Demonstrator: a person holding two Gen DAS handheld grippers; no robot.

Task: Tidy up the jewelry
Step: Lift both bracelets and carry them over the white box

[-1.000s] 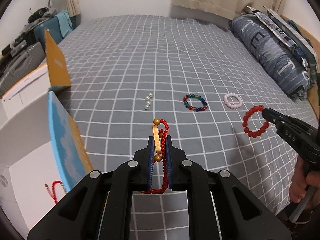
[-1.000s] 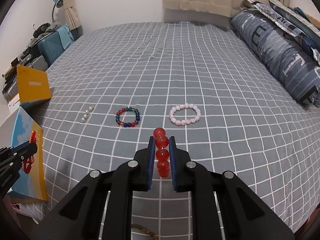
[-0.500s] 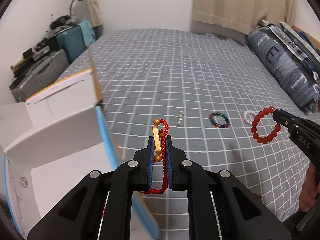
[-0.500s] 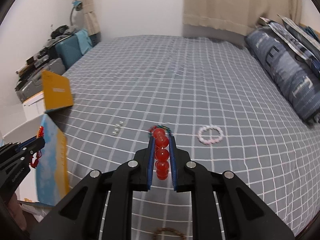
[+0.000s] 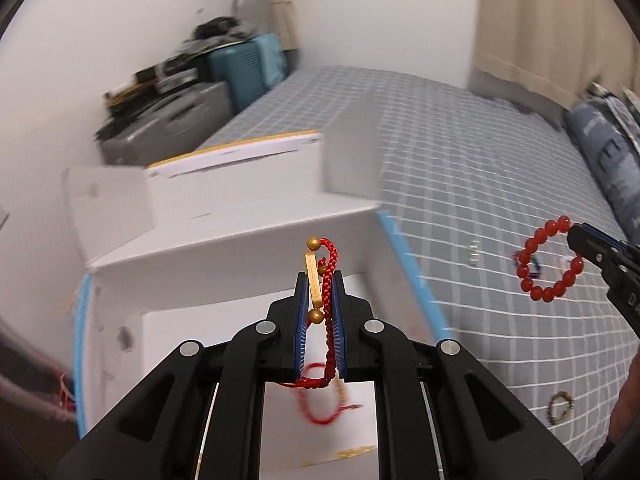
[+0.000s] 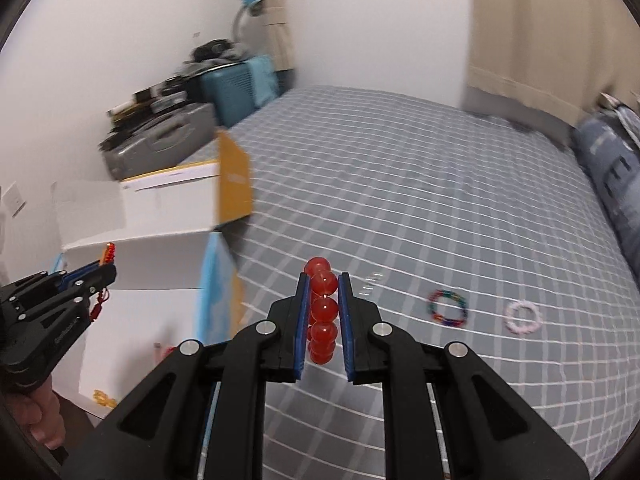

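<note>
Left wrist view: left gripper [image 5: 320, 300] clamped on red cord bracelet [image 5: 327, 312], gold bar lengthwise along fingers.
Right gripper [image 6: 323, 304]: clamped on red bead bracelet [image 6: 322, 308], edge-on.

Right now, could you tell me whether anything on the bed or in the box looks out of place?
Nothing looks damaged or spilled. Three bracelets lie loose on the bed: a multicoloured one, a pink one and a brown one near the edge, still outside the box.
</note>
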